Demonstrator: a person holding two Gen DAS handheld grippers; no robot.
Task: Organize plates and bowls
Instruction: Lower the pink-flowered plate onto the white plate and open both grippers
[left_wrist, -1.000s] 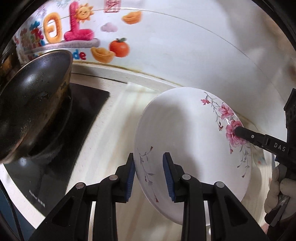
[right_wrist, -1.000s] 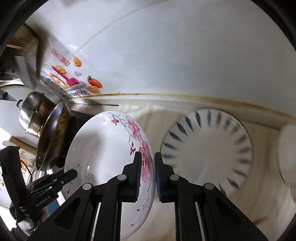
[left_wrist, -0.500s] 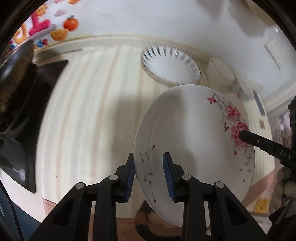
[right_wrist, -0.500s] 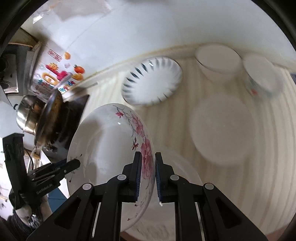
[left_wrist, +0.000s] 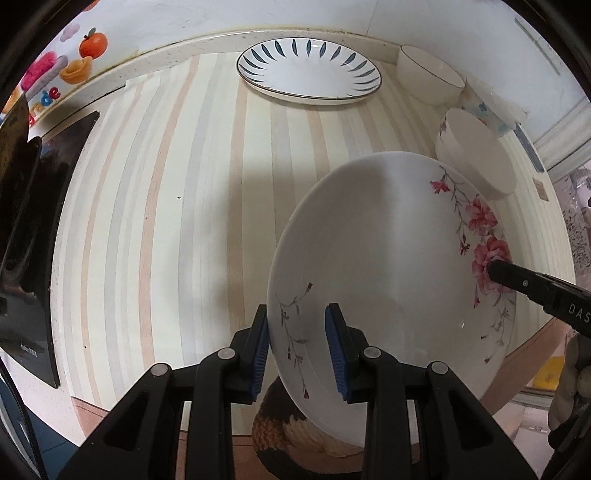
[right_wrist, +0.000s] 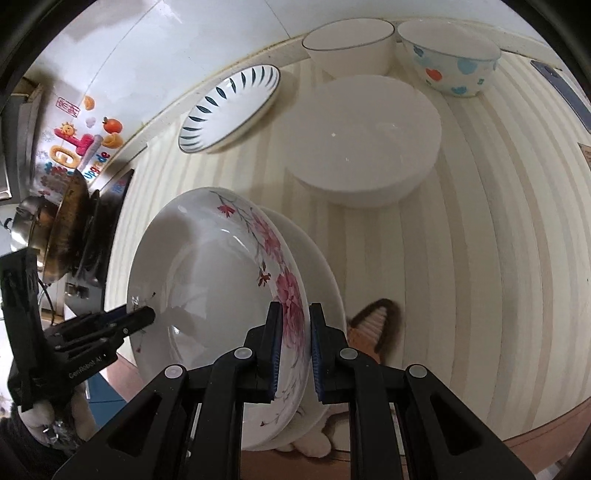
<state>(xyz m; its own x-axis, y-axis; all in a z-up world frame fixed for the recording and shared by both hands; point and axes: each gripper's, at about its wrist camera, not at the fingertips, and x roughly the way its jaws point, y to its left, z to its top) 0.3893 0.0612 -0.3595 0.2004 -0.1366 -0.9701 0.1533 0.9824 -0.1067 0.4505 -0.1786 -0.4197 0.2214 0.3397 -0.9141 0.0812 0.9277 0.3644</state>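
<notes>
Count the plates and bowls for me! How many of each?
Plates: 3 (floral plate, blue-leaf plate, plain plate)
Bowls: 3 (big white bowl, small white bowl, hearts bowl)
Total: 6

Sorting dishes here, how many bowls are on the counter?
3: a plain white bowl at the back, a heart-patterned bowl right of it, a large white bowl in front of them. The held floral plate may hide others.
</notes>
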